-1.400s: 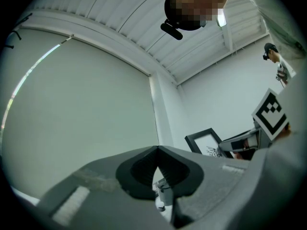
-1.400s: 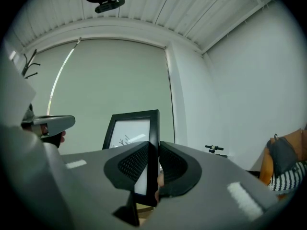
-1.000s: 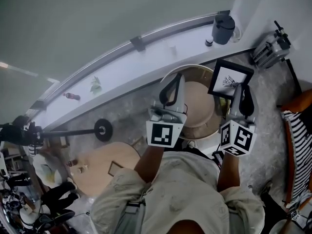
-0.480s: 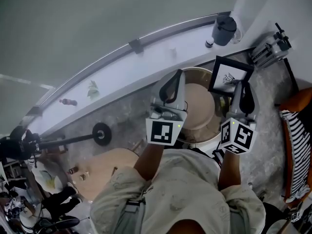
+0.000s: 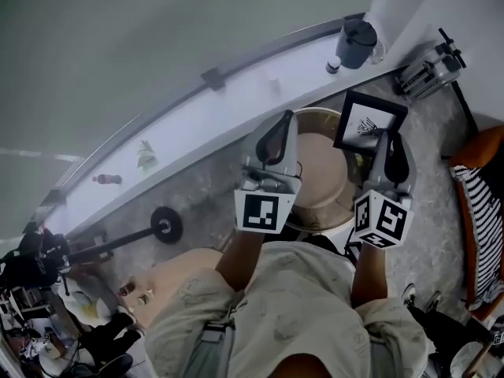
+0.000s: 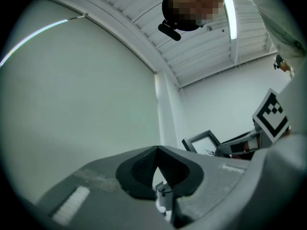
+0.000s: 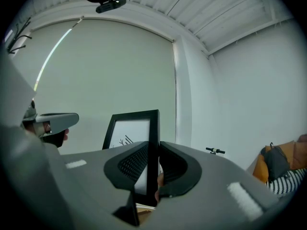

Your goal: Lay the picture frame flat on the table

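A black picture frame [image 5: 370, 122] with a white print stands upright above the far right rim of the round wooden table [image 5: 309, 197]. My right gripper [image 5: 387, 138] is shut on its lower right edge. In the right gripper view the frame [image 7: 130, 134] has its edge pinched between the pads of the right gripper [image 7: 153, 150]. My left gripper [image 5: 282, 126] hovers over the table's left part, shut and holding nothing. In the left gripper view the tips of the left gripper [image 6: 158, 147] meet, and the frame [image 6: 205, 143] shows off to the right.
A white window ledge [image 5: 236, 105] runs behind the table with a dark jug [image 5: 354, 44] at its right end. A metal device [image 5: 425, 68] lies on the floor at far right. An orange seat with striped cloth [image 5: 482, 211] is at right, and a second wooden table [image 5: 169, 270] at lower left.
The head view has swung a little, so the ledge and floor things shift left. Both grippers drifted slightly over the round table. The frame stays upright in the right gripper.
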Motion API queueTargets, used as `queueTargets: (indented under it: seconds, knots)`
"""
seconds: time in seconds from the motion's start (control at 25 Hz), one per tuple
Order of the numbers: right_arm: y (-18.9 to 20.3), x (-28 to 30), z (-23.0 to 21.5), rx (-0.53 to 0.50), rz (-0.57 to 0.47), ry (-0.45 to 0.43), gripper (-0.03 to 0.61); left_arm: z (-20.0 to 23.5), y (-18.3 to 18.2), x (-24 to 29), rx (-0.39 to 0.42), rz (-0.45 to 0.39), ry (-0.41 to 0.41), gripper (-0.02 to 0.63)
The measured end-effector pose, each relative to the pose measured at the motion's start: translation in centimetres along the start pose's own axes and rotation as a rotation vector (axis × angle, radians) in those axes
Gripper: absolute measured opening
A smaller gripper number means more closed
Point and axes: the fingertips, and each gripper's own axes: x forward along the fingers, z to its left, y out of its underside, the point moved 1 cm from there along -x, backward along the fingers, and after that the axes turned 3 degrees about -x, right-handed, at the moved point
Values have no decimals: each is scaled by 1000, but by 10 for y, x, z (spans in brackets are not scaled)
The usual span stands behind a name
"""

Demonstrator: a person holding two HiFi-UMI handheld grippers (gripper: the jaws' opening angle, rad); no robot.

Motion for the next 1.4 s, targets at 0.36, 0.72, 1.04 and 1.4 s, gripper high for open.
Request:
queueTargets:
  seconds: [0.36, 0.72, 1.04, 1.4]
  knots:
    - [14, 11, 21, -11, 45, 5, 72, 20, 18, 4, -39, 21, 11, 3]
    - [21, 22, 32, -11, 61, -23, 72, 29, 30, 0, -37, 53, -12, 3]
    - [44, 28, 20, 10, 100, -31, 72, 23, 51, 6, -16, 95, -21, 3]
    - [90, 22, -2, 40, 184, -45, 72, 2, 70, 10, 21, 117, -34, 3]
